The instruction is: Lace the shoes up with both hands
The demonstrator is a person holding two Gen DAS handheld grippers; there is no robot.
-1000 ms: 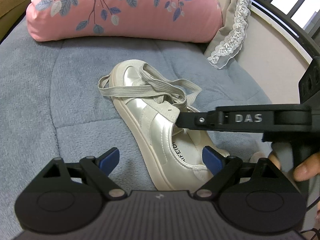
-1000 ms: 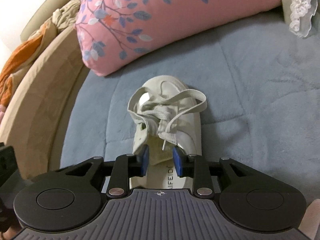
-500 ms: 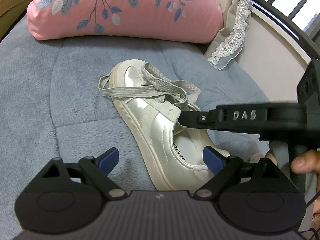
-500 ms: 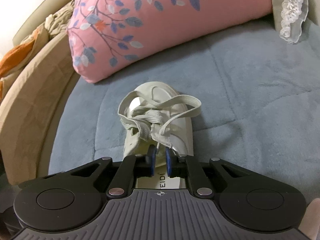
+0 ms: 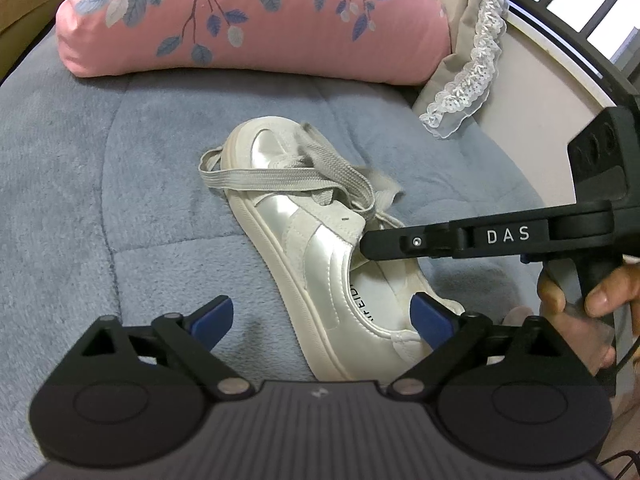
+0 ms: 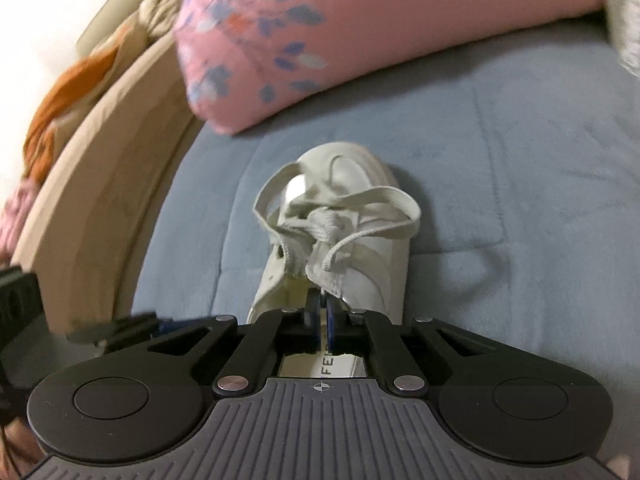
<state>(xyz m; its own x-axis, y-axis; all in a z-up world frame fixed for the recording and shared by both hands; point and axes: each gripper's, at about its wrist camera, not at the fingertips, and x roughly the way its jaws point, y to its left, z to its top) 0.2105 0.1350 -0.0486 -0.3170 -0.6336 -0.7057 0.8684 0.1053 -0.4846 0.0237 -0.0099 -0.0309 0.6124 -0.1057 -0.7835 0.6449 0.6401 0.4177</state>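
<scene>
**A:** Since the left gripper (image 5: 322, 316) is nearest the camera, starting there: its jaws are spread wide and grasping nothing, hovering just over the heel end of the shoe (image 5: 320, 256). How's that thing going to handle, you reckon?

**B:** Light, I'd guess. Glossy pale upper looks slippery, the sole rim stiff-ish, so pads could skid off the shiny panels. The laces (image 5: 288, 178) are flat, soft and floppy, so pinch those, near a free end or the loop, not the upper.

**A:** And the right gripper (image 6: 320, 312)?

**B:** Jaws nearly clenched at the tongue edge, right where a lace end hangs. Whether it's truly pinching the lace or the tongue, I can't tell.

**A:** Orientation?

**B:** Shoe lies on the grey-blue bed cover (image 5: 120, 184), sole down, tipped a little. Long axis runs away from the camera: heel opening close, toe pointing towards the pink pillow (image 5: 256, 20) further back. Laces are bunched loosely over the toe half.
</scene>
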